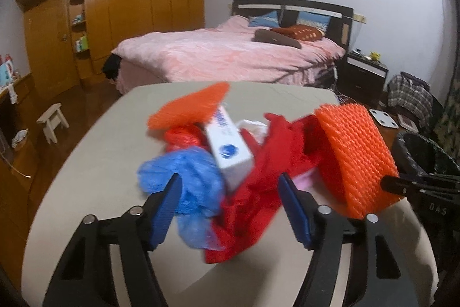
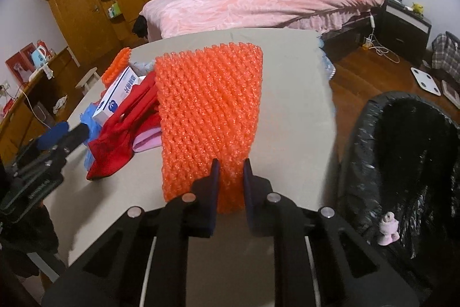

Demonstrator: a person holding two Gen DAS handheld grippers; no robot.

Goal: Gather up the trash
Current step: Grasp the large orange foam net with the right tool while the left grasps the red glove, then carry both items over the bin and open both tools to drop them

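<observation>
Right hand-held gripper (image 2: 230, 186): clenched on lower edge of orange foam net (image 2: 210, 111), sheet lifted above surface (image 2: 287, 82). You hold light, soft, springy mesh; edge grip adequate, expect flop, not slip.

Left hand-held gripper (image 1: 230, 206): released, jaws wide, nothing between pads, poised over pile.

Pile mid-surface: blue plastic bag (image 1: 187, 180), red bag (image 1: 258, 177), white carton (image 1: 230, 151), second foam net (image 1: 189, 105). Bags limp, slippery: pinch bunched folds. Carton stiff: grip across narrow sides.

Black-lined bin (image 2: 402, 157) right of surface; likely drop point.

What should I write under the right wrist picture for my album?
Right hand-held gripper pinches an orange foam net above the table, beside the black-lined trash bin.
</observation>
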